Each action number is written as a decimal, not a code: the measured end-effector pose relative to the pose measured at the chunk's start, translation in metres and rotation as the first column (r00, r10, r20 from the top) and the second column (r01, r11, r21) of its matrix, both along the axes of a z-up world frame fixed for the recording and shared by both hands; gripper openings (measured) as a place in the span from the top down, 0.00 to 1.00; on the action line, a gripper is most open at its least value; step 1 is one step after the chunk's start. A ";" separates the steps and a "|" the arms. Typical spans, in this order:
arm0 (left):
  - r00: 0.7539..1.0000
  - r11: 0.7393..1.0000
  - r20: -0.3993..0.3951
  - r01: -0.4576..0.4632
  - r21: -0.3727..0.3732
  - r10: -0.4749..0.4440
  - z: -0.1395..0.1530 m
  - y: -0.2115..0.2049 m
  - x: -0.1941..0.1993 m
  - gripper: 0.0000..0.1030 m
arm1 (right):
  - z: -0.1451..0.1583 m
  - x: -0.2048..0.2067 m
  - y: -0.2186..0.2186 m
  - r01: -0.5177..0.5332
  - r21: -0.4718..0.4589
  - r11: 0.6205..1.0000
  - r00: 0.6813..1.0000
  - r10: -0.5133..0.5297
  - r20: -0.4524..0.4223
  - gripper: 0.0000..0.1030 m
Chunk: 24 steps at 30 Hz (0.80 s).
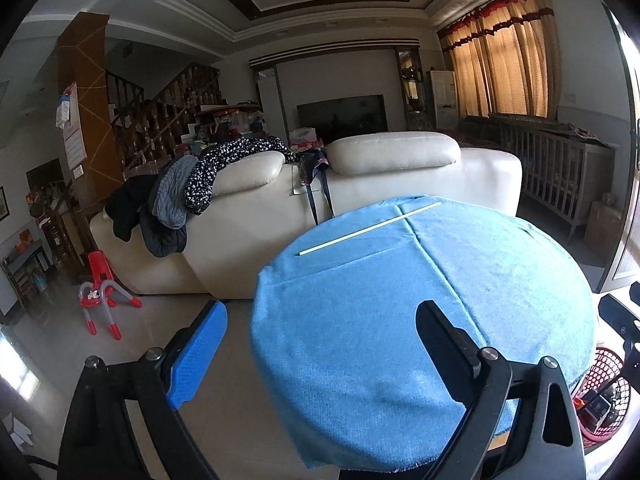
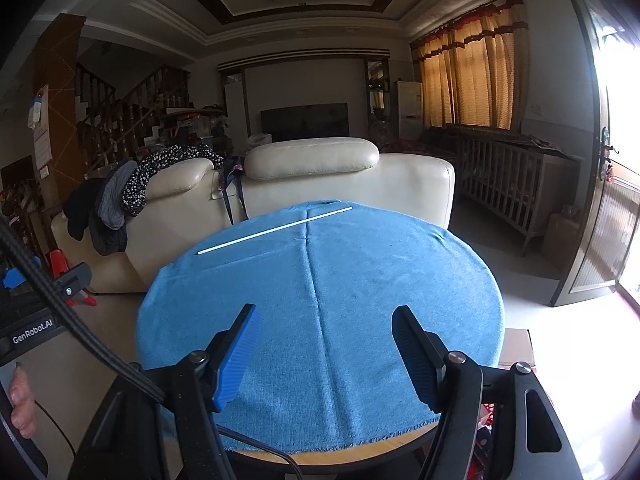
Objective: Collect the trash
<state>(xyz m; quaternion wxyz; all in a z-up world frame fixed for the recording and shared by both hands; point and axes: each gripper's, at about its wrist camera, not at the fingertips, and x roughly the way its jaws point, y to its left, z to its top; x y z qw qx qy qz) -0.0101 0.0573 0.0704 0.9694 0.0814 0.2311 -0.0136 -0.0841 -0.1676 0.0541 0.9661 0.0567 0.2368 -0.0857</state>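
I hold left gripper (image 1: 320, 340) and right gripper (image 2: 326, 344) empty, jaws spread, above the blue cloth (image 2: 360, 280), likely staging for the far white stick (image 2: 276, 230).

A red mesh basket (image 1: 604, 392) at about four o'clock in the left wrist view is half hidden behind the blue-clothed round table (image 1: 520, 280) and the frame edge; its contents are too small to identify. At eight o'clock in the right wrist view, fingertips (image 2: 20, 404) are cut off.
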 end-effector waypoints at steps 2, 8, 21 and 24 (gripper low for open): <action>1.000 1.000 0.001 -0.004 0.000 0.004 0.000 0.001 0.000 0.07 | 0.000 0.001 0.000 -0.002 -0.002 1.000 1.000 0.002 -0.001 0.31; 1.000 1.000 0.002 -0.009 0.003 0.009 -0.001 0.003 0.001 0.07 | -0.001 0.003 0.002 -0.010 -0.007 1.000 1.000 0.009 -0.007 0.31; 1.000 1.000 -0.001 -0.011 -0.006 0.011 -0.002 0.005 0.002 0.07 | -0.002 0.005 0.004 -0.017 -0.013 1.000 1.000 0.017 -0.008 0.31; 1.000 1.000 -0.001 -0.012 -0.008 0.012 -0.002 0.006 0.002 0.07 | -0.002 0.006 0.004 -0.019 -0.008 1.000 1.000 0.019 -0.009 0.31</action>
